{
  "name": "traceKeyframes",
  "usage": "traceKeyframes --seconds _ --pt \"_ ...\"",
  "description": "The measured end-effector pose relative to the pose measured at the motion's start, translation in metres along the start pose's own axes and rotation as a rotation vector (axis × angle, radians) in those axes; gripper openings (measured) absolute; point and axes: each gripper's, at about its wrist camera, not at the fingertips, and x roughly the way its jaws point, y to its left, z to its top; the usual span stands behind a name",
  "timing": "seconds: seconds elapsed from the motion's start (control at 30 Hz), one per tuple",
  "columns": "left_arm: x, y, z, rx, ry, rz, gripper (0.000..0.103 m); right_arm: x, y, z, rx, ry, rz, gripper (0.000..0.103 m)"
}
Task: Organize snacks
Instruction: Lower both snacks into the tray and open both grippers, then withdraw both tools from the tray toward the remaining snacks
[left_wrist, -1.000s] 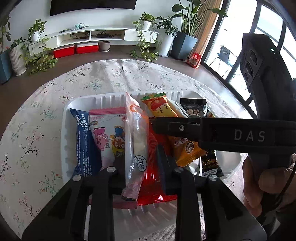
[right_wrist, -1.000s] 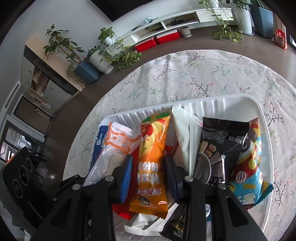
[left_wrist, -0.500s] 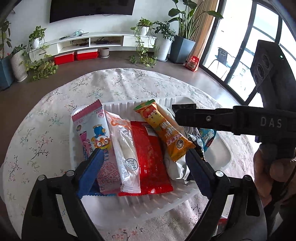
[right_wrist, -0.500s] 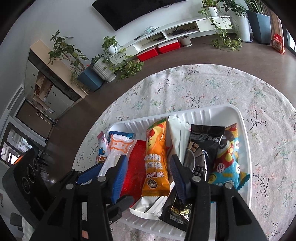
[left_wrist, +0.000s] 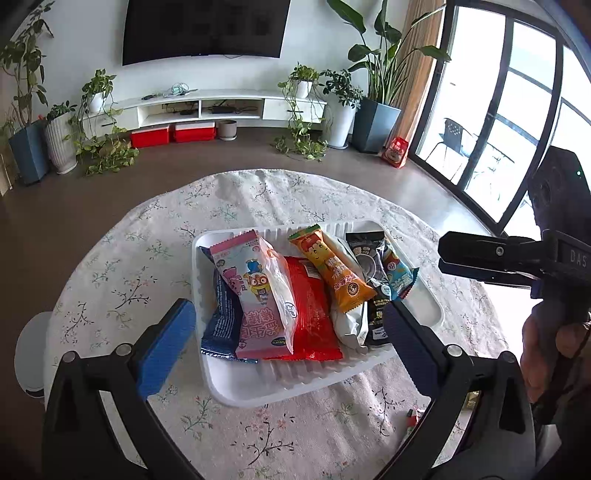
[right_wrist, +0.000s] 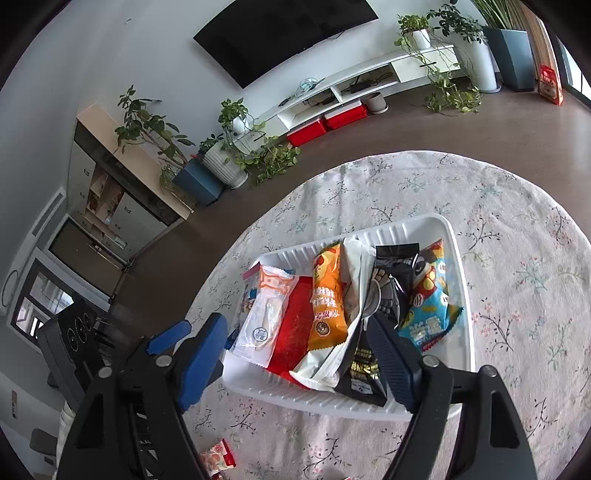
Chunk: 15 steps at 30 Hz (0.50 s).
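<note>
Blue packet mostly hidden under pink packet.

A home living room — a large black wall-mounted television hangs above a long low white media shelf, with leafy potted houseplants along the wall and tall black-framed glass balcony doors. A round tabletop under a floral white cloth sits in front — domestic furnishing throughout.

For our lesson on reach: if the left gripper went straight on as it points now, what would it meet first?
Probably the red foil snack packet in the white ribbed plastic tray; it lies between the open left gripper fingers. Depth is uncertain.
</note>
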Motion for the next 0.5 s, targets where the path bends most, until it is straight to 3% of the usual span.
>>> traceKeyframes --seconds 0.2,0.5 --pt "-0.060 -0.006 -0.017 0.021 -0.057 0.024 0.103 -0.043 -0.011 -0.034 0.036 -0.033 0.050 0.090" --pt "-0.117 -0.006 -0.088 -0.011 -0.022 0.004 0.103 -0.090 -0.041 -0.103 0.095 -0.048 0.053 0.090"
